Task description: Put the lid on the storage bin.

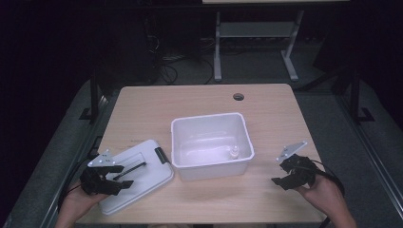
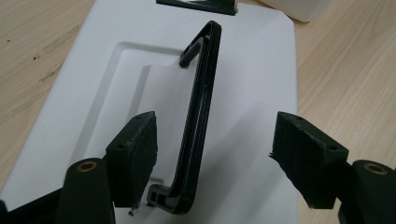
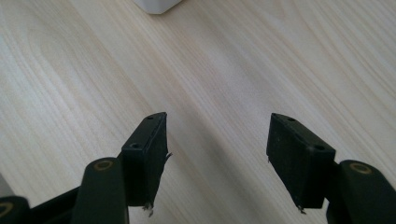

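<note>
A white plastic bin (image 1: 211, 145) stands mid-table with a small white bottle (image 1: 234, 153) lying inside at its right. Its white lid (image 1: 135, 175) lies flat to the left, with a black handle (image 2: 198, 121) raised on top. My left gripper (image 1: 116, 180) hovers over the lid's near end; in the left gripper view it (image 2: 212, 156) is open, jaws either side of the handle without touching it. My right gripper (image 1: 280, 179) is low over bare wood right of the bin, and in the right gripper view it (image 3: 217, 156) is open with nothing between the jaws.
The wooden table (image 1: 266, 109) has a round cable hole (image 1: 238, 97) at the back. A corner of the bin (image 3: 156, 5) shows at the top of the right gripper view. Beyond the table stand a metal desk frame (image 1: 256, 42) and cables on the dark floor.
</note>
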`<state>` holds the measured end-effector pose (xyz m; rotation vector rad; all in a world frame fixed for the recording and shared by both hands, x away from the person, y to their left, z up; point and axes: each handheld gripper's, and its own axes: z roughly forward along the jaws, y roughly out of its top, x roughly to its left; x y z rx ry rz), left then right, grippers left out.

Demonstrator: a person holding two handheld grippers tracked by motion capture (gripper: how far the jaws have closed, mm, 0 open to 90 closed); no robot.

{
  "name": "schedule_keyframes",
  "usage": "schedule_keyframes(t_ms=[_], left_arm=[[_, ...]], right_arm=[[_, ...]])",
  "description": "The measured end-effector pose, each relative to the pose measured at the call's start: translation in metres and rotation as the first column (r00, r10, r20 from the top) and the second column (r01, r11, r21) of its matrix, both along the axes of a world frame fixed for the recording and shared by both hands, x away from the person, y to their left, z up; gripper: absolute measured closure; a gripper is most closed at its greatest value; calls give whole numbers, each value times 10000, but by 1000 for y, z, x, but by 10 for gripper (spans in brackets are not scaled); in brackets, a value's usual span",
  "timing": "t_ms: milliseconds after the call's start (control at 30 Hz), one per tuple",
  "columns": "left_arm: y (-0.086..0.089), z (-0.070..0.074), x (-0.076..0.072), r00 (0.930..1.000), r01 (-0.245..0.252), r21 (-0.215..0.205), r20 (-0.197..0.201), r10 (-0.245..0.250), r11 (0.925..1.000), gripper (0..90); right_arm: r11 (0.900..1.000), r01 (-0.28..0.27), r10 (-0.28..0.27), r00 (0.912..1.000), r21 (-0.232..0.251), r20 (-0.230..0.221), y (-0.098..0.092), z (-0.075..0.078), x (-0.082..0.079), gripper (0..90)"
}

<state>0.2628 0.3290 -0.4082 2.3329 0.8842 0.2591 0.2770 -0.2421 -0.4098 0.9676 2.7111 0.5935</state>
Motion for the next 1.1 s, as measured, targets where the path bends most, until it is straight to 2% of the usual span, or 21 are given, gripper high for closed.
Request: schedule_keyframes(t_ms=[100, 300, 867, 1100], left_arm=[[1, -1, 1, 9999, -14, 14, -113, 14, 10000, 304], [0, 0, 2, 10000, 23, 73, -62, -23, 10000, 304], [-8, -1, 8, 9996, 195, 303, -202, -189, 9994, 318], [-12, 2, 10, 9999, 137, 687, -103, -130, 9975, 352]], right_arm=[[9999, 102, -104, 9998, 121, 149, -2, -3, -2, 375], [9986, 298, -320, 9983, 433, 497, -4, -10, -8, 363], [9920, 615, -727, 9923, 1103, 1004, -5, -28, -20, 352], [9895, 733, -871, 9902, 1248, 1090, -9, -31, -23, 343]])
